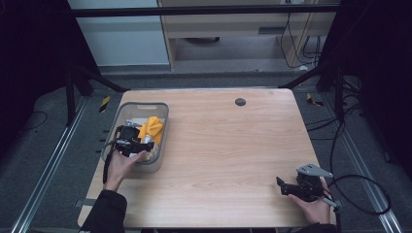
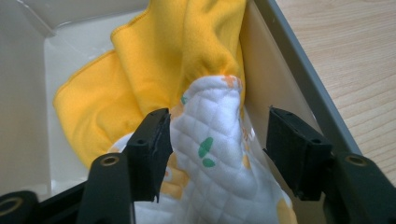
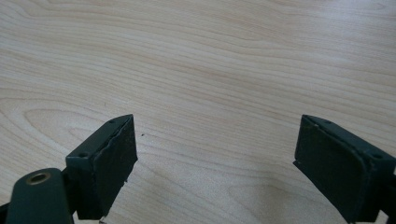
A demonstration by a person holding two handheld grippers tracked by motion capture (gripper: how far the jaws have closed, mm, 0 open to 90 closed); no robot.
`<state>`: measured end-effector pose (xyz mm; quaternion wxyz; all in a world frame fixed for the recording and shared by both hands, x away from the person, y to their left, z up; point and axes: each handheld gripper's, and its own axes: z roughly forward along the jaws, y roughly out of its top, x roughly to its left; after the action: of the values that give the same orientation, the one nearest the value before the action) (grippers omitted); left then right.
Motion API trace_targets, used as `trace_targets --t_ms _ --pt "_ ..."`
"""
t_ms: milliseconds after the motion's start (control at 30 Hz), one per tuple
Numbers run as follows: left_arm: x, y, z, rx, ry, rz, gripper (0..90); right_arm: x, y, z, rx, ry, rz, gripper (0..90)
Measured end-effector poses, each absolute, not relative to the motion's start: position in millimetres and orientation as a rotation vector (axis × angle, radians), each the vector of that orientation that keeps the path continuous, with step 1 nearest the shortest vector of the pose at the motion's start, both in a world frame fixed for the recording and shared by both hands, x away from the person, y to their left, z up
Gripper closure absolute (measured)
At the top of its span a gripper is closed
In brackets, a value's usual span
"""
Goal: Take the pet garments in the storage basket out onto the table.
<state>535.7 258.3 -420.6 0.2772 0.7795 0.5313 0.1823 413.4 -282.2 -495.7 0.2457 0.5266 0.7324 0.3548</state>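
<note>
The table carries a grey bin at its left edge. From the high view, the left gripper reaches into the bin's near end, beside the yellow cloth. The left gripper view adds a quilted cloth rising between the jaws, one pad touching it, the other apart, yellow cloth behind. The right gripper rests far right of the bin, jaws spread over bare wood.

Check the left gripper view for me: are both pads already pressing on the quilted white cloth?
No. The left gripper straddles the quilted white cloth, but a clear gap remains beside one pad.
</note>
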Motion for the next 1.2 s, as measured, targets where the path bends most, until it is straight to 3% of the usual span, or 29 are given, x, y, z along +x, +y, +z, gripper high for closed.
trace_targets --t_ms 300,767,1200 --pt "538.8 255.6 -427.2 2.116 1.473 0.475 51.6 413.5 -281.7 -495.9 1.438 2.006 0.966 12.6" --pt "539.6 257.6 -429.7 2.140 1.500 0.444 75.0 413.8 -281.4 -496.6 1.432 2.014 0.956 12.5" --pt "536.4 260.8 -422.6 2.139 1.490 0.465 80.5 413.9 -281.1 -496.8 1.433 2.019 0.954 12.4"
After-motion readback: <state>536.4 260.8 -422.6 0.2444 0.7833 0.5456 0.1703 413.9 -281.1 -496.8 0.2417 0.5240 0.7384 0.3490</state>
